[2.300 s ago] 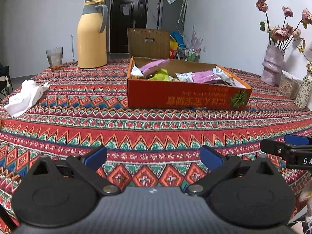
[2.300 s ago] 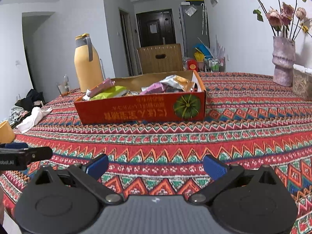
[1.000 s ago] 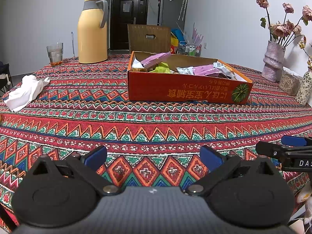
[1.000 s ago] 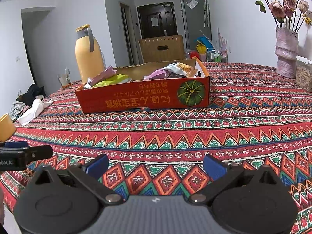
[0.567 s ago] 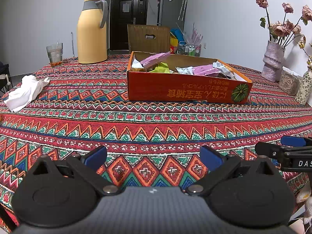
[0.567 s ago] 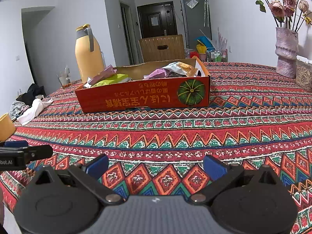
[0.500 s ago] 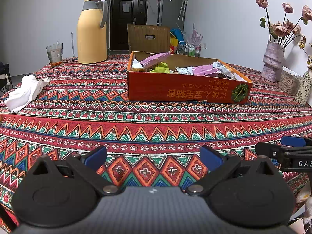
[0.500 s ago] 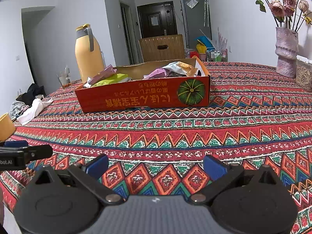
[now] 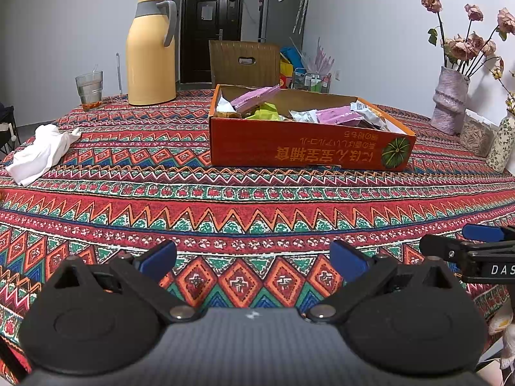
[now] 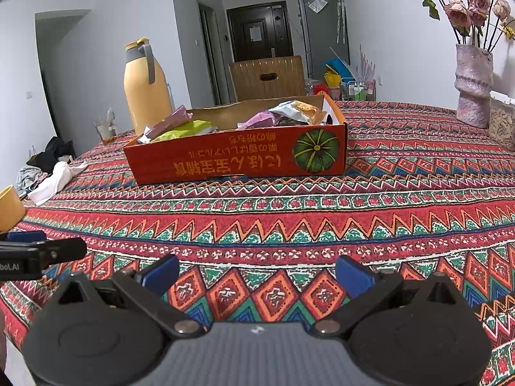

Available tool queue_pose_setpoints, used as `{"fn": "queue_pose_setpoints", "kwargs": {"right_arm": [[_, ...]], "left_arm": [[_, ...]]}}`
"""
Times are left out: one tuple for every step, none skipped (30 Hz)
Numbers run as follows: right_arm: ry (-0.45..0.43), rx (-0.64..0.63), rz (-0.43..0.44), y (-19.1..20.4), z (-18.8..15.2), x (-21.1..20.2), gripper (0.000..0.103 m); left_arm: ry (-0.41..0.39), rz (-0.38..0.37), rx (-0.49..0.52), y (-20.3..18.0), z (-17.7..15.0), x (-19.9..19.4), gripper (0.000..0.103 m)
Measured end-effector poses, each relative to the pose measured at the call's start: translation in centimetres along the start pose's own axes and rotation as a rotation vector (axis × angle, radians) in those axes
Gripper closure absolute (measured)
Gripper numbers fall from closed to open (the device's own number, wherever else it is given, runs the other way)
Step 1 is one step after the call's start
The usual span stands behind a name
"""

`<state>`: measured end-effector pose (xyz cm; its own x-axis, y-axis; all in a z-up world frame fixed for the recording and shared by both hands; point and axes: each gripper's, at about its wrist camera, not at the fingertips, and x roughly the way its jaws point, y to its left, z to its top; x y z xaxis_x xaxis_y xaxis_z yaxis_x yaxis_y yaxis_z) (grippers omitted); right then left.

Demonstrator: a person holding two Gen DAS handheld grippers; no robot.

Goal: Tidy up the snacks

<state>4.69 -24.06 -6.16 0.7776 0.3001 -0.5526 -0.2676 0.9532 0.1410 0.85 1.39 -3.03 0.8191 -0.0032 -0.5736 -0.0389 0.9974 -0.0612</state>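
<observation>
Both grippers, left gripper [image 9: 252,259] and right gripper [image 10: 257,273], hover spread, well short of snack box [image 9: 302,151].

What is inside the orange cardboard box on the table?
The orange cardboard box holds loose snack packets: pink wrappers, a yellow-green packet and white or silvery ones. Its near wall and the top packets hide the bottom, so whatever lies beneath cannot be seen.

Even, soft indoor light, sharp focus (fisheye bends edges, corners dark).
</observation>
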Motion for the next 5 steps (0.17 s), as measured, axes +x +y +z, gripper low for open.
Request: {"fn": "queue_pose_setpoints", "kwargs": {"right_arm": [[0.001,0.000,0.000,0.01,-0.03,-0.02,0.000],[0.001,0.000,0.000,-0.03,-0.05,-0.01,0.000],[0.002,0.000,0.000,-0.02,-0.12,-0.04,0.000],[0.001,0.000,0.000,-0.02,-0.04,-0.01,0.000],[0.001,0.000,0.000,-0.02,-0.04,-0.01,0.000]], "left_arm": [[0.000,-0.002,0.000,0.00,0.00,0.00,0.000],[0.001,-0.003,0.000,-0.05,-0.02,0.00,0.000],[0.002,-0.003,0.001,-0.09,-0.05,-0.01,0.000],[0.002,-0.006,0.002,-0.09,-0.09,-0.04,0.000],[0.001,-0.009,0.003,-0.18,-0.11,-0.07,0.000]]}}
